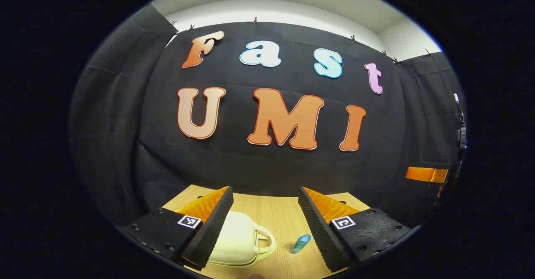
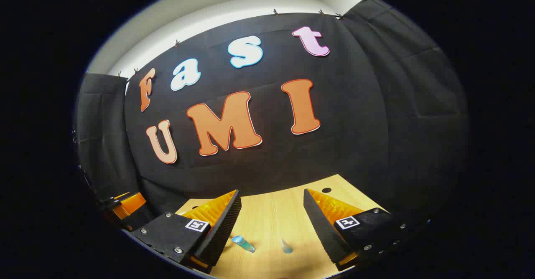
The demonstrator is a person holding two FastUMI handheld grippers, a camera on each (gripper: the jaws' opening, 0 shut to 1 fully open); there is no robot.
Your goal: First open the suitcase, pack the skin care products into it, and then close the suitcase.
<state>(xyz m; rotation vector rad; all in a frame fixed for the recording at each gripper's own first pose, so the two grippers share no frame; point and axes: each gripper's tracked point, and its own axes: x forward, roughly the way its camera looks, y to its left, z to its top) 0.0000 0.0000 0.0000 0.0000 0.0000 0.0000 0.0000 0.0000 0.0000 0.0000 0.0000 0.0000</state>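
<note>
A small cream suitcase [image 1: 236, 243] with a looped handle lies shut on the wooden table [image 1: 276, 216], partly behind my left gripper's left finger. A light blue skin care tube [image 1: 300, 244] lies to its right, close to the right finger. My left gripper [image 1: 265, 212] hangs open above both, holding nothing. In the right gripper view, a blue bottle [image 2: 243, 243] lies by the left finger and a small clear-blue tube [image 2: 286, 246] lies near the middle. My right gripper [image 2: 271, 210] is open above them, empty.
The table's far edge meets the black cloth wall [image 1: 271, 170]. The other gripper shows as an orange and black shape at the right edge [image 1: 428, 173] of the left gripper view and at the left edge [image 2: 125, 204] of the right gripper view. A round hole [image 2: 326, 190] marks the tabletop.
</note>
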